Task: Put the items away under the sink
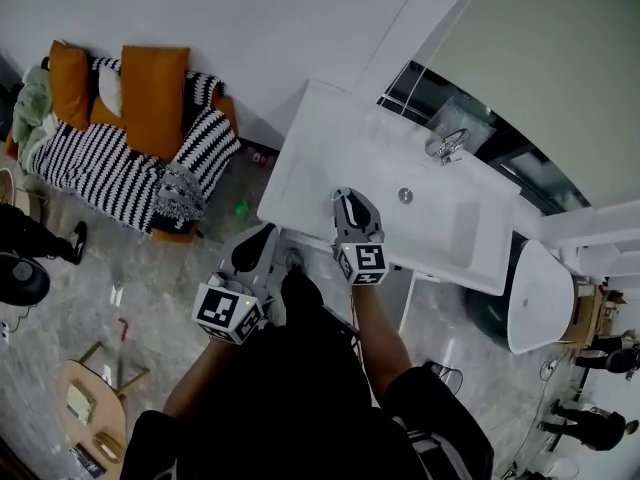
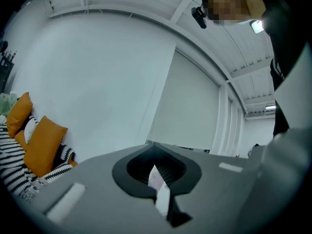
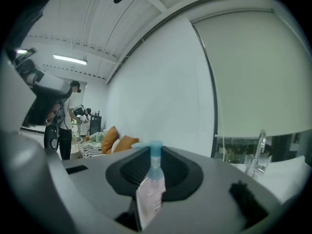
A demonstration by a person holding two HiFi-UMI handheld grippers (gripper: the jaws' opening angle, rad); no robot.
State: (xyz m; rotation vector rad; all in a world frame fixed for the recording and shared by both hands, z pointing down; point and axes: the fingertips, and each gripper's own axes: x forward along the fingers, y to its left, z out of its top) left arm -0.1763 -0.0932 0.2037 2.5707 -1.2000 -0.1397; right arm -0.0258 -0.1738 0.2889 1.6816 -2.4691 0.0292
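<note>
In the head view both grippers are held out level at the near edge of the white sink counter. My left gripper hangs just off the counter's front left corner, and my right gripper reaches over its front edge. In the left gripper view the left gripper is shut on a thin white packet that stands upright between the jaws. The right gripper is shut on a small clear bottle with a light blue cap, also upright.
A chrome faucet stands at the back of the basin, also seen as the faucet. A sofa with orange cushions and a striped blanket lies to the left. A white fixture stands right of the sink; a small wooden table lower left.
</note>
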